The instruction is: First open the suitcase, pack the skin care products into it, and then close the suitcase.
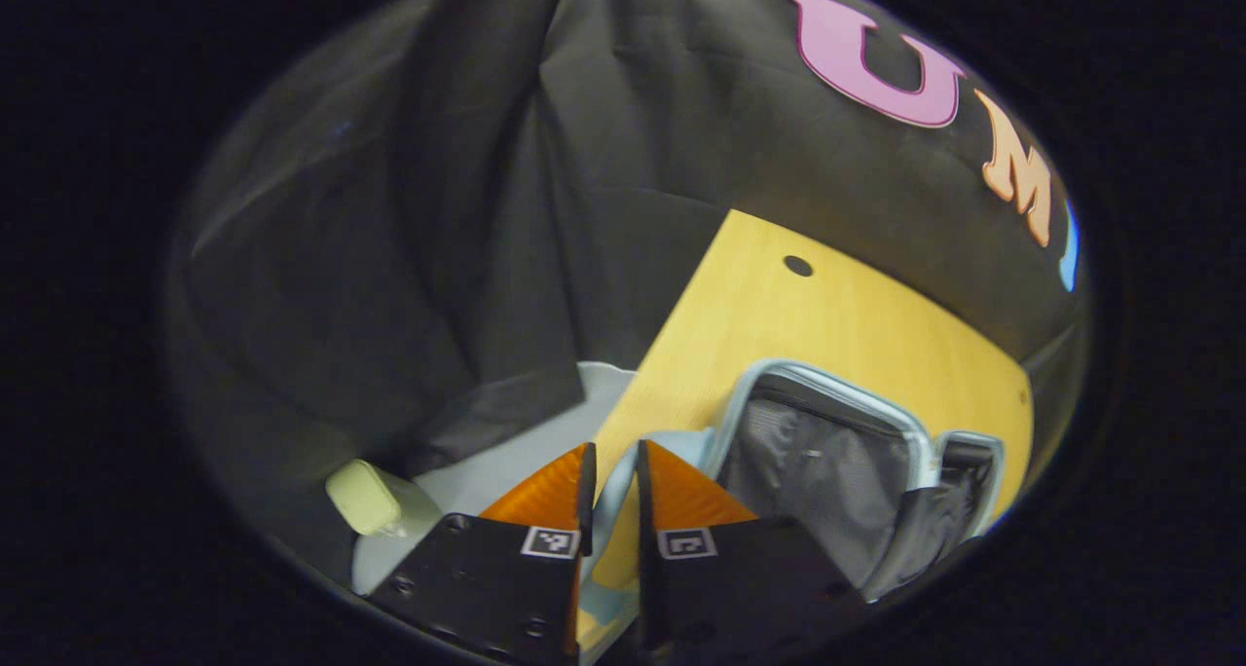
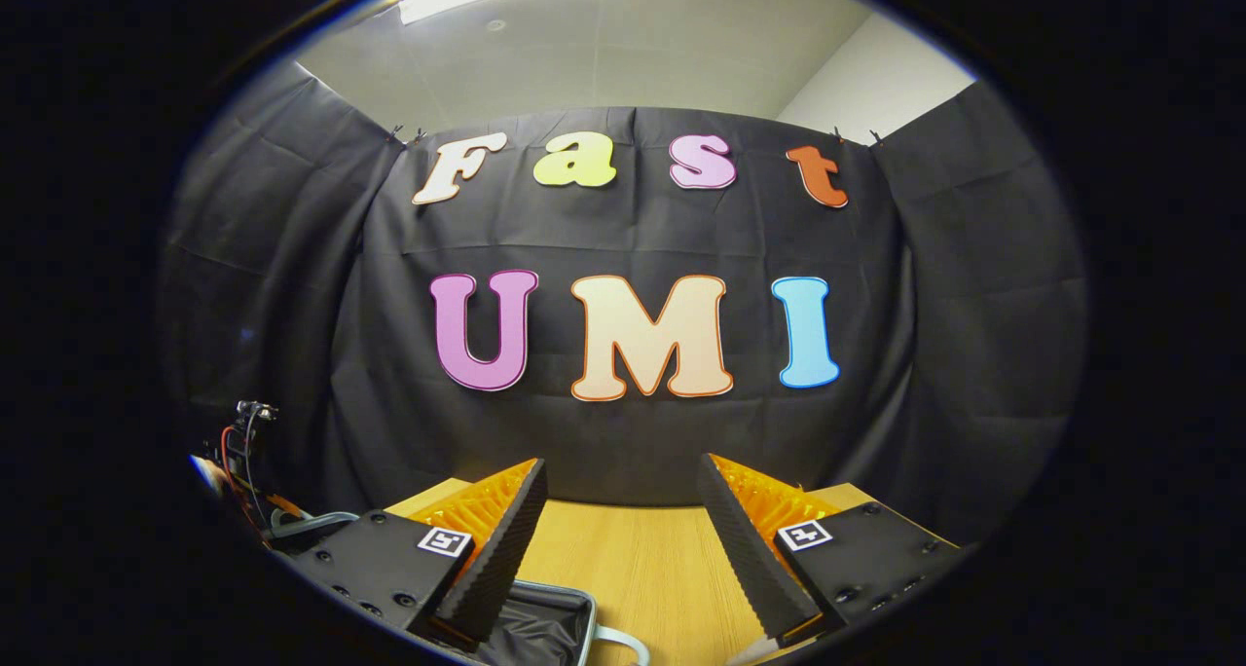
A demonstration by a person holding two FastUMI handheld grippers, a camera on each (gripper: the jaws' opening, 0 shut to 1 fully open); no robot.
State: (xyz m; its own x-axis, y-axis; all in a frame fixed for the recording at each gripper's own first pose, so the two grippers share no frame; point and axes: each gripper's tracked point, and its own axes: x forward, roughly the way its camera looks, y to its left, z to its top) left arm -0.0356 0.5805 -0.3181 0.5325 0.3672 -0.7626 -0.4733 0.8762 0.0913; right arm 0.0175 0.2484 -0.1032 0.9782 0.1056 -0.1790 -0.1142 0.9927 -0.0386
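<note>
In the left gripper view, the light blue suitcase lies open on the wooden table, its grey lining showing. My left gripper is nearly closed, with a light blue edge of the suitcase lid pinched between its fingers. The lid's shell spreads to the left, past the table edge. A pale rounded piece sits on that shell; I cannot tell what it is. In the right gripper view, my right gripper is open and holds nothing, hovering over the table. A corner of the suitcase shows below its left finger.
Black cloth walls close in the booth behind and beside the table. A small dark hole marks the tabletop near its far edge. Some wires and gear show at the left edge of the right gripper view.
</note>
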